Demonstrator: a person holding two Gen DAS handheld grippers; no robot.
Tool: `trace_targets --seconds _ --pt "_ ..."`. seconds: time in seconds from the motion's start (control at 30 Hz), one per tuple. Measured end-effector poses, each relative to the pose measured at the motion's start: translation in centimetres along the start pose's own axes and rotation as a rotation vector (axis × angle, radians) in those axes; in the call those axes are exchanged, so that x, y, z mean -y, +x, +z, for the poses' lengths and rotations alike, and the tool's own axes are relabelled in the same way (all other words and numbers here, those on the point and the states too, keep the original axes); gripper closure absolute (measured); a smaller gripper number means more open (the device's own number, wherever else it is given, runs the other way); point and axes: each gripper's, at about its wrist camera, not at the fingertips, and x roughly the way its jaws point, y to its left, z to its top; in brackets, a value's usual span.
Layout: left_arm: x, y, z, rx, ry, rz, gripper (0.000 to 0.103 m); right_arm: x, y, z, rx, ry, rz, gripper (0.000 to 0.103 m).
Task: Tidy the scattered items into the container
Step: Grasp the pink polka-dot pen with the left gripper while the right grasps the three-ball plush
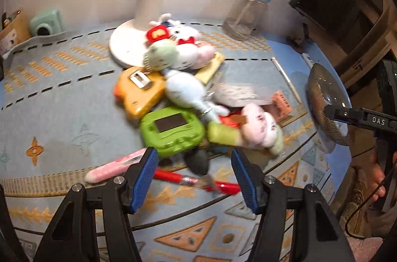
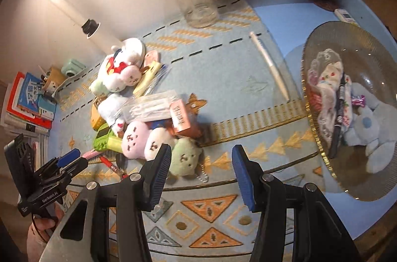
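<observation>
A heap of small items lies mid-mat: plush toys, an orange case, a green toy console, a pink plush, a pink pen and a red pen. My left gripper hovers open over the heap's near edge, above the red pen, nothing between its blue pads. My right gripper is open and empty over the mat, between the heap and the glass bowl. The bowl holds a blue plush, a cloth and a black marker.
A white lamp base stands behind the heap, a clear bottle with a blue lid to its right. A white pen lies on the mat near the bowl. A mint camera and books sit at the left.
</observation>
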Motion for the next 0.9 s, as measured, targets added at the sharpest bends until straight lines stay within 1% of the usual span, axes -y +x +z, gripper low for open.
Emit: trace_targets --seconds 0.07,0.17,0.23,0.3,0.37,0.53,0.67,0.73,0.83,0.9 --pt "-2.0 0.2 -0.6 -0.023 0.032 0.011 0.045 -1.5 0.8 -0.5 -0.012 -0.019 -0.001 0.052" --pt "-3.7 1.1 -0.9 -0.057 0.097 -0.008 0.045 -3.1 1.7 -1.1 -0.027 -0.054 -0.004 0.051" --pt "-4.6 1.7 -1.0 -0.069 0.150 0.000 0.045 -3.9 2.4 -1.5 -0.042 -0.074 -0.002 0.051" --pt "-5.0 2.5 -0.7 -0.078 0.201 0.007 0.045 -4.6 3.2 -1.9 -0.066 -0.101 -0.001 0.051" --pt "-5.2 3.3 -0.3 -0.088 0.241 -0.010 0.045 -5.6 4.0 -2.3 -0.084 -0.137 -0.010 0.051" --pt "-4.8 4.8 0.1 -0.100 0.317 -0.027 0.045 -8.0 5.1 -2.6 -0.056 -0.256 -0.046 0.051" --pt "-5.0 4.8 0.1 -0.082 0.325 -0.047 0.045 -9.3 6.4 -1.8 -0.041 -0.337 -0.100 0.051" --pt "-5.0 4.7 -0.2 -0.063 0.337 -0.046 0.045 -9.5 7.0 -1.3 -0.034 -0.364 -0.132 0.046" --pt "-5.2 4.5 -0.6 -0.034 0.332 -0.053 0.044 -9.4 7.8 -0.4 -0.028 -0.373 -0.131 0.040" --pt "-5.2 4.5 -0.8 -0.024 0.334 -0.073 0.034 -9.3 8.4 0.1 -0.039 -0.370 -0.121 0.035"
